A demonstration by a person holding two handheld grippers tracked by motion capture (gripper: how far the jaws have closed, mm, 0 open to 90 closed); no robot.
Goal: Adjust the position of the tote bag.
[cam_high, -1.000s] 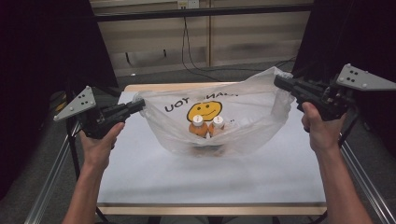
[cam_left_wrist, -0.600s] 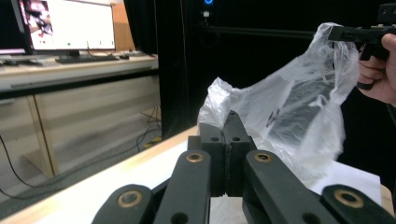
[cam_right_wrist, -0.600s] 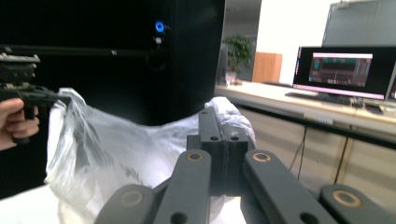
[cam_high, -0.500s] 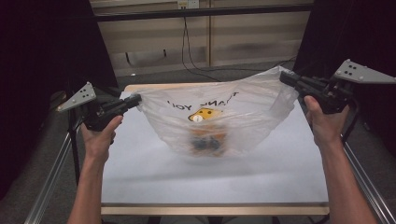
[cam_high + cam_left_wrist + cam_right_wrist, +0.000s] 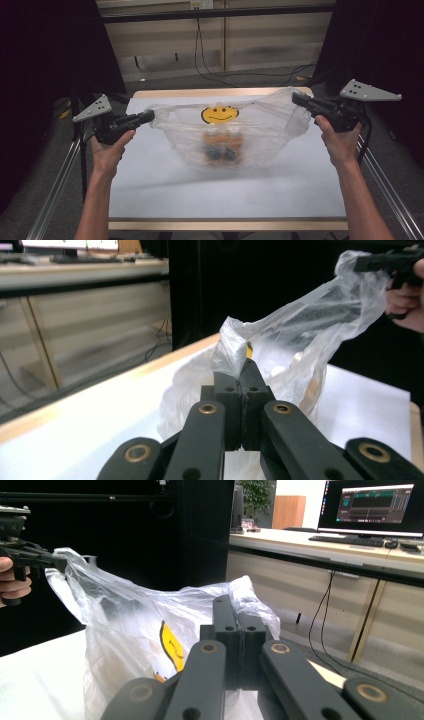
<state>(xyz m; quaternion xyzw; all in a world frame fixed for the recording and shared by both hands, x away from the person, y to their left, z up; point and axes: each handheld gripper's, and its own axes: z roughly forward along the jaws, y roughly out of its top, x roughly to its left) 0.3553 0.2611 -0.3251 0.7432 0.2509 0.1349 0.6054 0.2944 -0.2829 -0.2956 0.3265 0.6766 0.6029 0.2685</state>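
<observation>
left gripper (image 5: 149, 117) and right gripper (image 5: 298, 98) each clamped on a handle of the clear smiley bag (image 5: 260, 127) — stretched between them, bottles (image 5: 222, 145) inside, over the table (image 5: 165, 185).

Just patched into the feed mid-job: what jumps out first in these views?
A clear plastic bag with a yellow smiley face hangs stretched over the middle of the white table. The left gripper and right gripper are each shut on one of its top ends. Small white-capped bottles sit in its bottom.
</observation>
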